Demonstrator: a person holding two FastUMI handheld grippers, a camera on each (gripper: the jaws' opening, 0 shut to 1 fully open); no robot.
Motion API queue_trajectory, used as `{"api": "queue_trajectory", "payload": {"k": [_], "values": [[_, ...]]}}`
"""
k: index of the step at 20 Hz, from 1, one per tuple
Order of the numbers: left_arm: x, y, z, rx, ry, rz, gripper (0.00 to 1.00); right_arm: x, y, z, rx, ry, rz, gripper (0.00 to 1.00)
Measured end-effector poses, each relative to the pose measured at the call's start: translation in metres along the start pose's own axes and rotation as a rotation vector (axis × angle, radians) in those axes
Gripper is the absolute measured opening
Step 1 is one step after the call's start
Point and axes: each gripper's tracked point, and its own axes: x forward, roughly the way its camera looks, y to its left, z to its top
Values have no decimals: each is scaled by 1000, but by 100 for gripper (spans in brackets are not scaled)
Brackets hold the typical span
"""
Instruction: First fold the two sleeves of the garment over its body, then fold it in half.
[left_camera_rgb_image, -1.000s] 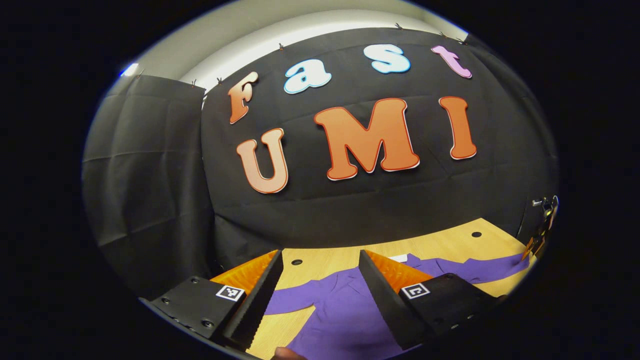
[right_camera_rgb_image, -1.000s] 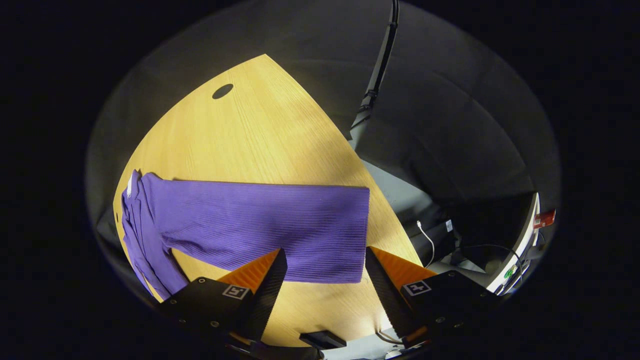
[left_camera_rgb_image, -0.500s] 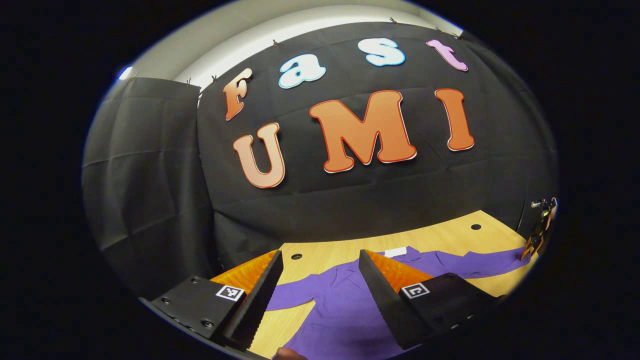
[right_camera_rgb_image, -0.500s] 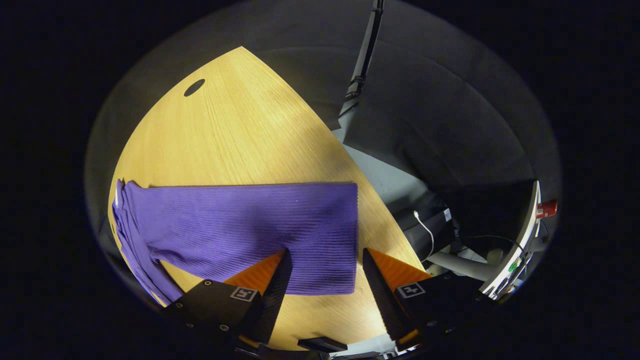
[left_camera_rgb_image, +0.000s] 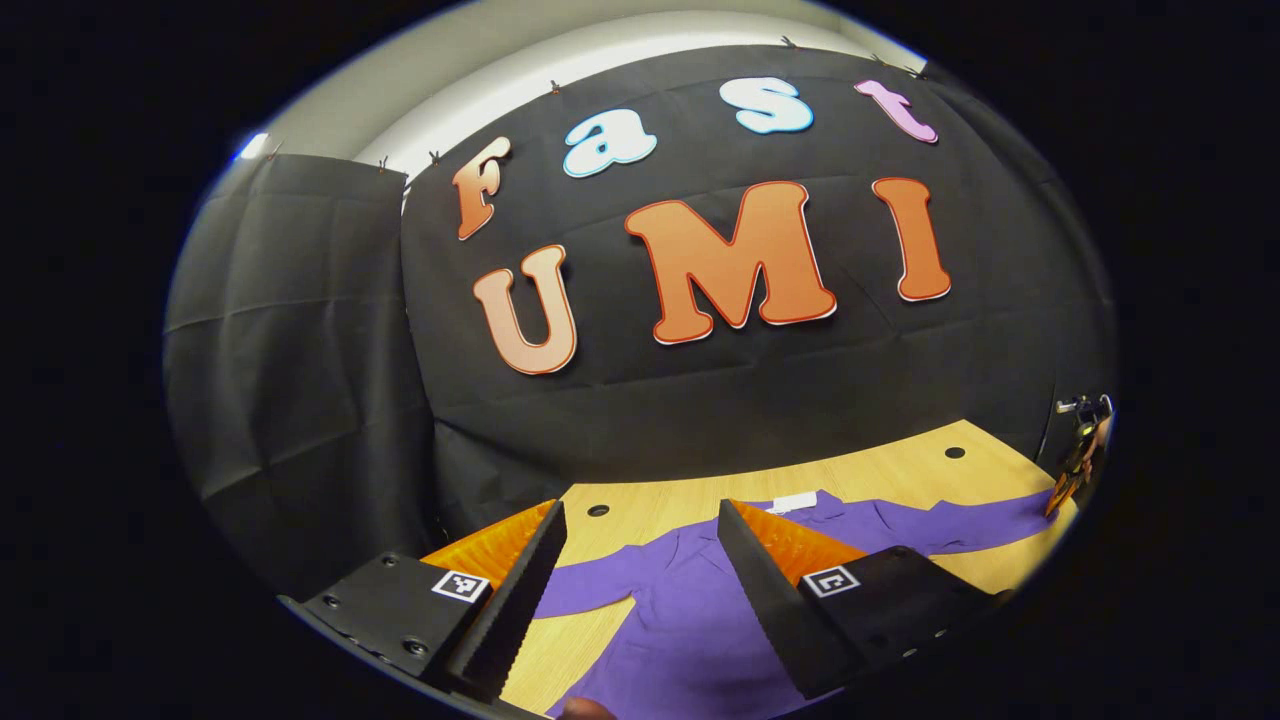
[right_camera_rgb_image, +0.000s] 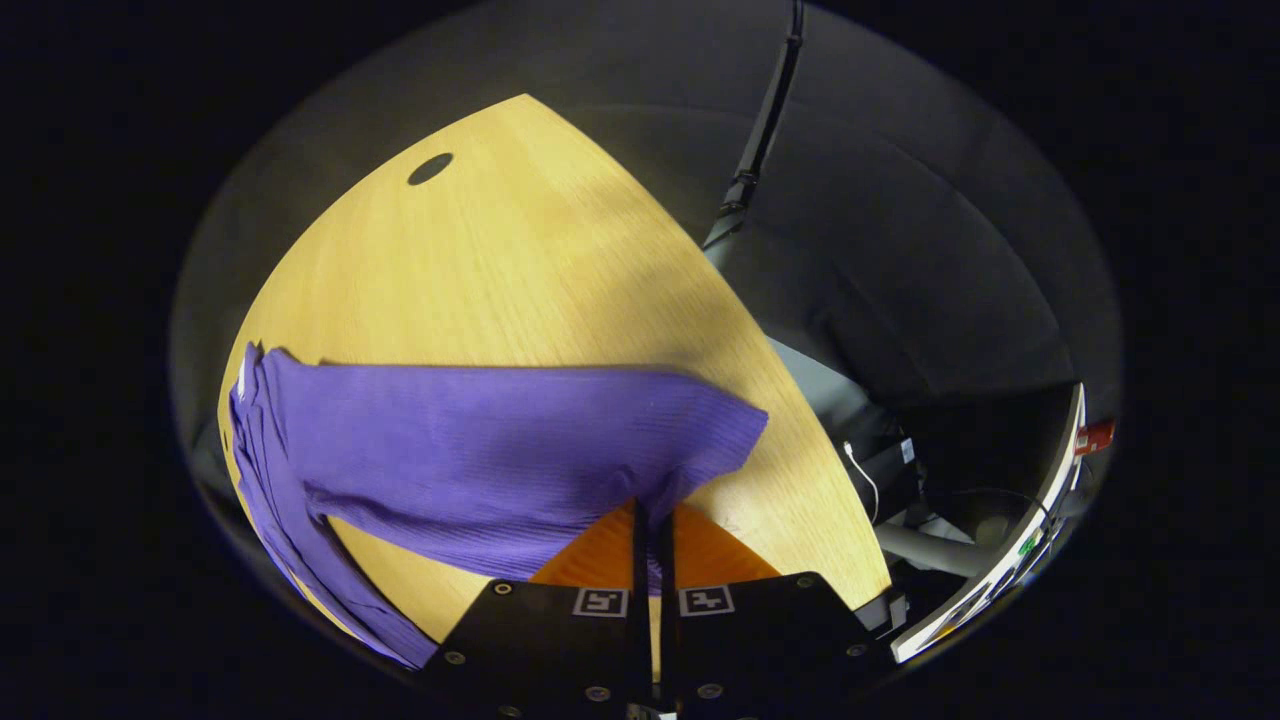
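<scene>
Jaws of the right gripper (right_camera_rgb_image: 651, 520) are pressed together on the near edge of the purple garment's sleeve (right_camera_rgb_image: 500, 455), which lifts slightly off the wooden worktop (right_camera_rgb_image: 520, 260) there. The left gripper (left_camera_rgb_image: 635, 570) hangs with jaws spread wide above the garment (left_camera_rgb_image: 690, 610), which lies flat between and beyond them.

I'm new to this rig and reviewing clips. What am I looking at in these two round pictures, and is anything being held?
A person holds a handheld two-finger gripper in each hand; a fisheye camera rides on each. In the right gripper view, the right gripper has its fingers shut on the edge of the purple garment's sleeve, which lies on the wooden table. In the left gripper view, the left gripper is open above the garment, gripping nothing, and faces the booth's black wall.
</scene>
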Motion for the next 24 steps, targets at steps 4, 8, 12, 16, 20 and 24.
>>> {"api": "queue_trajectory", "payload": {"k": [4, 8, 12, 16, 20, 24], "values": [[10, 13, -6, -12, -2, -38, 98, -36, 19, 7, 29, -84, 36, 4], [27, 28, -8, -25, -30, -109, 100, -87, 40, 7, 32, -158, 59, 4], [50, 46, -16, -42, -19, -148, 98, -140, 75, 10, 45, -246, 109, 4], [61, 62, -24, -63, -27, -173, 98, -184, 126, 6, -13, -296, 148, 4], [69, 90, -42, -83, -4, -154, 98, -213, 190, 7, -120, -330, 186, 4], [75, 132, -62, -42, 43, -98, 98, -231, 261, 6, -235, -355, 232, 4]]}}
